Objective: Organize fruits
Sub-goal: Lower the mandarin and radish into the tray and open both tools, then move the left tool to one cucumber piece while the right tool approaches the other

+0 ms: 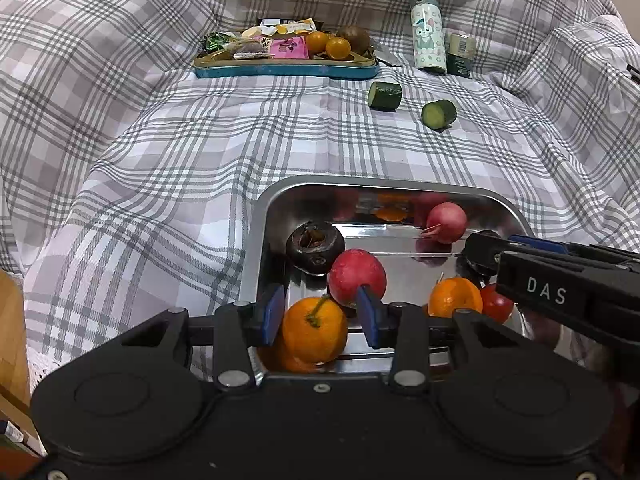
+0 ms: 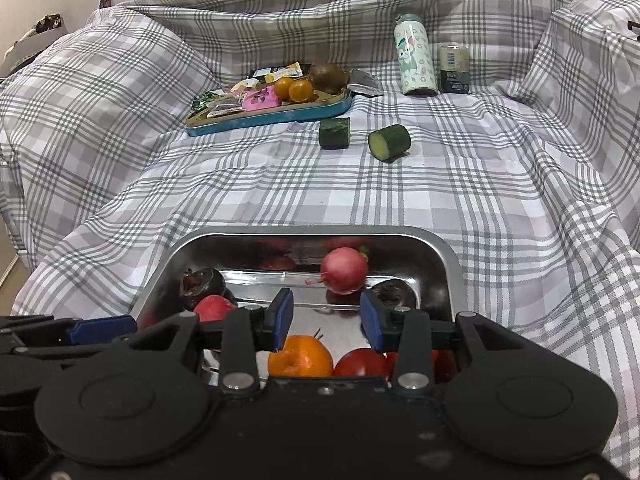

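So the shiny steel tray up front on the grey-and-white plaid cloth already has a decent haul in it: a stemmed orange tangerine at the near left corner, a second orange one, a pinkish-red round fruit, another pink one with a little root tail toward the back, a dark purple-black shrivelled fruit, and a red tomato-looking one.

The left gripper is parked right over that stemmed tangerine. The fruit sits between the blue pads and the jaws are only partly spread, but I honestly can't tell if they're pinching it or just framing it. The right gripper hangs over the middle of the tray with its jaws narrow and nothing between them; the second tangerine and the tomato sit just below.

Still left, I'd guess: the teal-rimmed snack tray at the back still has two small orange fruits and a brown kiwi mixed in with candy wrappers. Two dark green cucumber chunks lie loose on the cloth too, not sure those count. So more than halfway, not finished.
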{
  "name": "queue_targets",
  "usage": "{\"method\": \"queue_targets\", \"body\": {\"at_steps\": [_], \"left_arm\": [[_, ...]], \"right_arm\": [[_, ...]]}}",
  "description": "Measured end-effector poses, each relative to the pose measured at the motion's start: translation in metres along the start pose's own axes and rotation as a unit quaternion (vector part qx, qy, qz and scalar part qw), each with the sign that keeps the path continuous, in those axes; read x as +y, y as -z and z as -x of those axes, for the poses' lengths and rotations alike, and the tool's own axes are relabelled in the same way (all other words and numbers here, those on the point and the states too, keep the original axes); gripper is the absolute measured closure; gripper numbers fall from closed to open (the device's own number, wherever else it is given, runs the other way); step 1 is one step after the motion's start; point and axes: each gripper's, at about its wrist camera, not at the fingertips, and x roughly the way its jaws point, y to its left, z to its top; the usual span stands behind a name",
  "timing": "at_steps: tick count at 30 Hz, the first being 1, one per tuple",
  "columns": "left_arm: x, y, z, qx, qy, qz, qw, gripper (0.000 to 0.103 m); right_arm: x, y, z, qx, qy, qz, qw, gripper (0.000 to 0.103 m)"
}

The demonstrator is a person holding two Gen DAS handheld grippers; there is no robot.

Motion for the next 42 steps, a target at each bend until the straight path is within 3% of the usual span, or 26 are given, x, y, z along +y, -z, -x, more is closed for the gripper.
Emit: {"method": "queue_targets", "body": {"at_steps": [11,21,30,42], "left_arm": [[0.001,-0.018,-0.002,-0.013,-0.001,-0.008,0.9999,0.055],[-0.001,-0.059,-0.012,-0.049,-0.003,-0.027,0.9984,0.055],[-0.011,-0.103,-0.038,-0.07,0.004,-0.043,0.9966,0.055],[-0.025,-0.149,-0.088,-0.064,0.023,-0.079,0.9945,0.055]], "right_arm": [[-0.013,-0.011,-0.002,-0.013,0.02,-0.003,1.0,0.063],[-0.029,-0.043,-0.01,-0.043,0.041,0.004,0.998,0.063],[-0.043,-0.077,-0.031,-0.052,0.04,-0.001,0.998,0.063],[-0.058,-0.111,-0.078,-0.056,0.057,0.012,0.997,0.063]]}}
